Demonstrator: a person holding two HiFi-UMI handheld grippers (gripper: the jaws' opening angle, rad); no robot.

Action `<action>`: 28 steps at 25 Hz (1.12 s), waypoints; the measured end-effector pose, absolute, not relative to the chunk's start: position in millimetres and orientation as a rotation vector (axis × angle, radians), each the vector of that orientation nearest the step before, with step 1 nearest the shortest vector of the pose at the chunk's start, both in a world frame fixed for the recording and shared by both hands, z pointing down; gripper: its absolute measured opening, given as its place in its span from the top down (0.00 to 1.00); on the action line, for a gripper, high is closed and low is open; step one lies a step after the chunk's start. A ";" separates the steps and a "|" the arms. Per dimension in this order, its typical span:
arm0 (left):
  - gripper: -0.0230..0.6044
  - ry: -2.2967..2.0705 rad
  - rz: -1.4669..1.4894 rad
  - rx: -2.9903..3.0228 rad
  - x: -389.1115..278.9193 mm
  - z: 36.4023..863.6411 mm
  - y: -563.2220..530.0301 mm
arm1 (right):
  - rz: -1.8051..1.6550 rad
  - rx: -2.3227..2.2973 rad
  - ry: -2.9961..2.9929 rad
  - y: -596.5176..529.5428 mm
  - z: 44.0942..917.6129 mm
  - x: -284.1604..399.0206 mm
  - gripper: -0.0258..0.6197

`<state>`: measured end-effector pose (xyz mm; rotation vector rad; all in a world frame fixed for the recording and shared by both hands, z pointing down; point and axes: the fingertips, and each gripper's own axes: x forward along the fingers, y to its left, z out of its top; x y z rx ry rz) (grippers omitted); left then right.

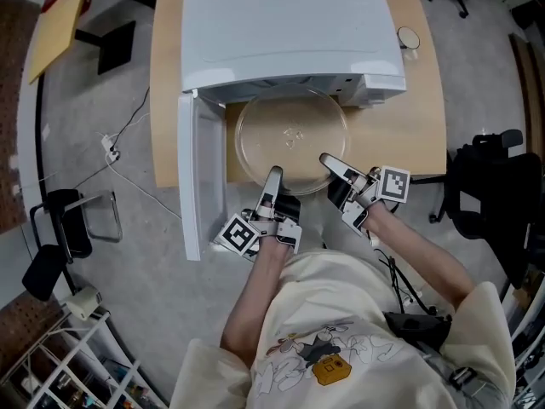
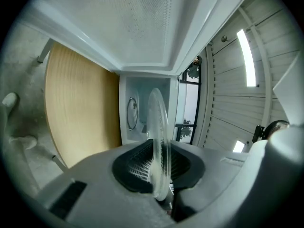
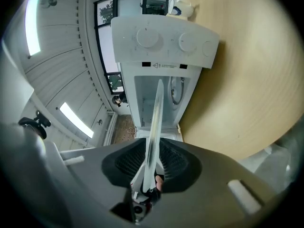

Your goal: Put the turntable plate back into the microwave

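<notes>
- The turntable plate (image 1: 291, 135) is a clear glass disc, smooth, with a faint moulded hub at its middle. It lies flat at the mouth of the microwave (image 1: 281, 32), its far edge under the roof of the oven and its near edge over the bare strip of table (image 1: 421, 118) in front.
- The left gripper (image 1: 274, 177) has its ribbed black pads clamped on the near rim of the plate. In the left gripper view the glass (image 2: 159, 137) runs edge-on straight up from between the jaws (image 2: 159, 169).
- The right gripper (image 1: 329, 162) has the rim towards the lower right of the disc. In its own view the plate (image 3: 155, 122) is a thin bright blade between the pads (image 3: 152, 169), which seem to press on it, though the curved lens makes the contact hard to judge.
- The microwave is a boxy white shell of matt plastic. Its door (image 1: 194, 173) swings out towards the lower left of the head view, and two round knobs (image 3: 145, 37) sit on the control panel (seen only from the right gripper).
- The table is pale wood with a fine grain and rounded corners.
- Each gripper carries a cube with black-and-white squares (image 1: 241, 234).
- Inside the cavity a round fitting (image 2: 132, 113) shows, too small to make out.
- The person's forearms hide the gripper handles, and the torso fills the bottom of the head view.
</notes>
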<state>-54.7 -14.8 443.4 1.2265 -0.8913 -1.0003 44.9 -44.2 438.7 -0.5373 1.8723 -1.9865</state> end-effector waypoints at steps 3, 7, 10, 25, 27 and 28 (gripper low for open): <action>0.90 -0.910 -1.036 1.210 -52.7 457.1 -30.0 | -1.979 -0.507 1.843 -51.0 446.0 39.5 0.76; 0.90 -0.927 -1.068 1.187 -61.3 468.6 -54.6 | -1.997 -0.506 1.881 -64.9 461.0 18.4 0.74; 0.90 -0.954 -1.077 1.190 -81.4 481.5 -72.6 | -2.016 -0.505 1.881 -78.7 473.2 -2.5 0.74; 0.90 -0.956 -1.074 1.219 -88.6 515.3 -126.2 | -1.928 -0.535 1.823 -107.3 505.3 -22.5 0.81; 0.90 -0.952 -1.070 1.233 -90.6 516.1 -132.6 | -1.913 -0.541 1.815 -114.6 507.9 -24.5 0.83; 0.90 -0.949 -1.070 1.241 -91.0 516.0 -136.2 | -1.905 -0.548 1.810 -118.6 509.0 -25.1 0.84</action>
